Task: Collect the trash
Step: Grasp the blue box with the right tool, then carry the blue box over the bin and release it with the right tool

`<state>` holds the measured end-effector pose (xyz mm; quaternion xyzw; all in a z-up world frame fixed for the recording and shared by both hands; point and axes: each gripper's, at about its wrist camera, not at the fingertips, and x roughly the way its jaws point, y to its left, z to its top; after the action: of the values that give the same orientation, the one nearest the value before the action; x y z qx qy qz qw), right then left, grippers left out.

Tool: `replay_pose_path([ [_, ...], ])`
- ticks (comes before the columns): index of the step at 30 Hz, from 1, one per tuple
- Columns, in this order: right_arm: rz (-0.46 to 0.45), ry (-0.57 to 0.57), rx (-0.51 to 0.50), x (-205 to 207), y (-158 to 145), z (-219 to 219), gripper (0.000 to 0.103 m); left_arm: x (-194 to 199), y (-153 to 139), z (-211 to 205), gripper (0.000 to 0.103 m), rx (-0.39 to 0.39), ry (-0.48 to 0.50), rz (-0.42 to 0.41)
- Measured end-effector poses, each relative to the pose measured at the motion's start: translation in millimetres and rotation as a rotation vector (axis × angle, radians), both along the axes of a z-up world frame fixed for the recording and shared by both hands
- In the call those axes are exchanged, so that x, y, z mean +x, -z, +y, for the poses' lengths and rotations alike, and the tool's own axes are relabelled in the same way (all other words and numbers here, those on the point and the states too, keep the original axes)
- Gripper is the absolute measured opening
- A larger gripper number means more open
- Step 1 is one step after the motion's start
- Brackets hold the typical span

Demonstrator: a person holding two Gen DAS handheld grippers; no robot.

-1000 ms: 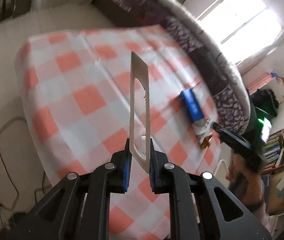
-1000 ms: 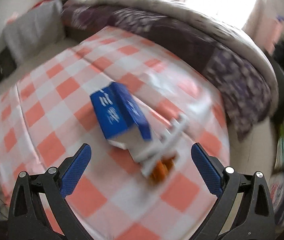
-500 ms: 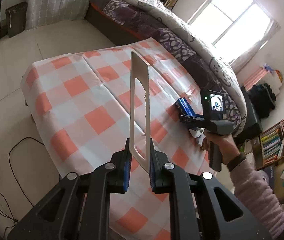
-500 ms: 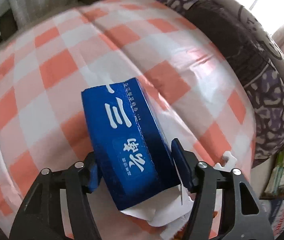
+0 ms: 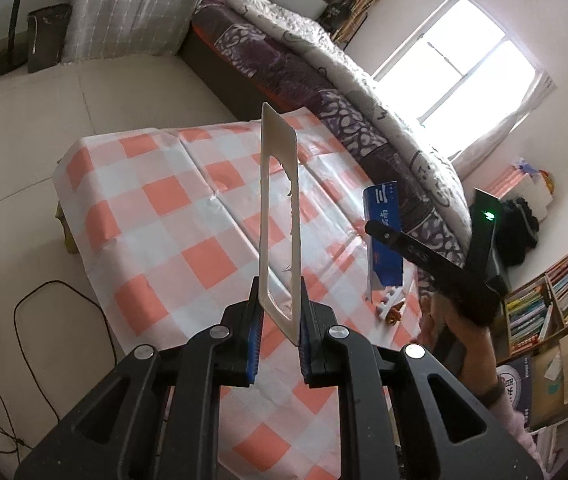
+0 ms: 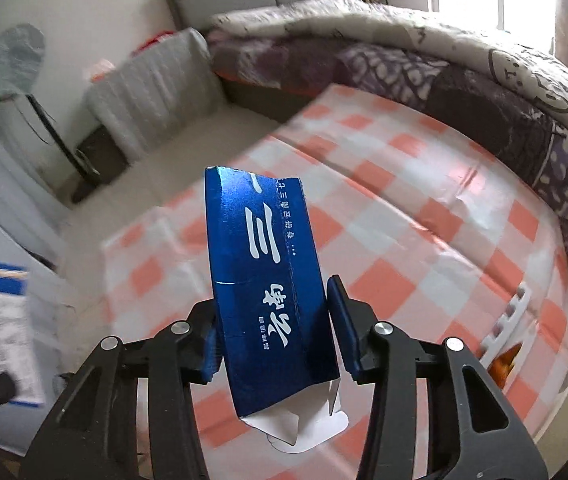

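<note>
My left gripper (image 5: 279, 338) is shut on a white card frame (image 5: 278, 216) with a cut-out window, held upright above the checked table (image 5: 171, 208). My right gripper (image 6: 273, 334) is shut on a blue carton (image 6: 267, 280) with white characters, lifted off the table and standing upright; its torn white end hangs below the jaws. The same carton (image 5: 382, 240) shows in the left wrist view in the right gripper (image 5: 376, 230). A white toothed plastic piece (image 6: 504, 320) and an orange scrap (image 6: 502, 364) lie on the table's right side.
A bed with a purple and white quilt (image 5: 324, 64) runs along the table's far side. A grey cushion (image 5: 123, 12) leans at the back left. Cables (image 5: 31, 320) and a power strip lie on the floor. Bookshelves (image 5: 556, 312) stand at right.
My right gripper closed on the blue carton and lifted it off the table, tilting it upright. My left gripper stays shut on the card frame, drawn back a little.
</note>
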<state>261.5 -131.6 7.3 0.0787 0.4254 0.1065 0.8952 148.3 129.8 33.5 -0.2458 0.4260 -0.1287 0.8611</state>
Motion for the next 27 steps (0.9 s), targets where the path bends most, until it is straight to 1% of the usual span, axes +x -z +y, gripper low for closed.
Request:
replay_pose_path([
  [2,-0.032,0.006,0.034,-15.2,-8.9,0.1,0.044,-3.4,-2.1,0.3,0.015,-0.002,-0.005,-0.013],
  [4,-0.071,0.011,0.045,-36.4,-19.9,2.0,0.044,-7.8,-5.5,1.2,0.015,-0.003,-0.014,-0.028],
  [7,-0.103,0.02,0.024,-64.7,-26.8,1.0,0.044,-15.3,-10.3,0.3,0.015,0.003,-0.018,-0.054],
  [12,-0.115,0.05,0.007,-97.3,-25.0,-11.3,0.044,-22.5,-11.9,-6.2,0.015,0.036,-0.014,-0.072],
  [14,-0.109,0.067,-0.007,-106.8,-24.4,-20.0,0.044,-23.1,-12.5,-8.1,0.015,0.039,-0.017,-0.077],
  [17,-0.107,0.102,0.0,-117.5,-29.5,-35.6,0.044,-23.8,-14.1,-11.0,0.015,0.038,-0.017,-0.091],
  [20,-0.137,0.138,-0.005,-131.2,-42.0,-51.5,0.044,-24.3,-14.5,-15.9,0.015,0.036,-0.006,-0.1],
  [24,-0.199,0.197,-0.036,-154.7,-61.1,-75.9,0.044,-23.2,-10.2,-24.6,0.015,0.041,0.009,-0.096],
  [27,-0.215,0.256,-0.035,-168.8,-66.0,-97.3,0.044,-22.3,-5.6,-32.4,0.015,0.043,0.024,-0.088],
])
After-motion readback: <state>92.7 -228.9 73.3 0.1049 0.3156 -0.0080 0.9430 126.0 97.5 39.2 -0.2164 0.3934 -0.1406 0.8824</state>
